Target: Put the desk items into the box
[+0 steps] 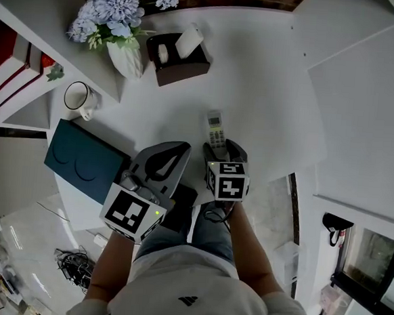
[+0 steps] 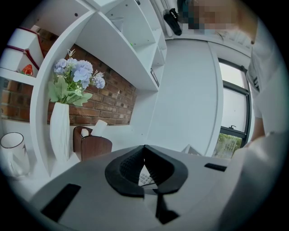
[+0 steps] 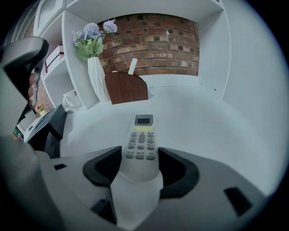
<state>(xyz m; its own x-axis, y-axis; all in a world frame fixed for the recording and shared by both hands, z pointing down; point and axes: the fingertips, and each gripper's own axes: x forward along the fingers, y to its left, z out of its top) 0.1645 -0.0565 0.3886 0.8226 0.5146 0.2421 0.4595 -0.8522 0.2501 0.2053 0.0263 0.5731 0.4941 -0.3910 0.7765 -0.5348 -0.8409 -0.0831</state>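
White desk (image 1: 257, 77) below a brick wall, seen from above. The task looks barely begun. The remote control (image 1: 215, 128) lies flat at the centre of the frame, well apart from the dark teal box (image 1: 81, 161) at centre left. A mug (image 1: 79, 98) and a tissue holder (image 1: 179, 60) also sit out on the desk. The right gripper (image 3: 140, 152) has its jaws spread wide on either side of the remote's lower end, not clearly squeezing it. The left gripper (image 2: 144, 148) has its jaws pressed together and holds nothing. The remote is slim and white, with grey buttons and a small screen.
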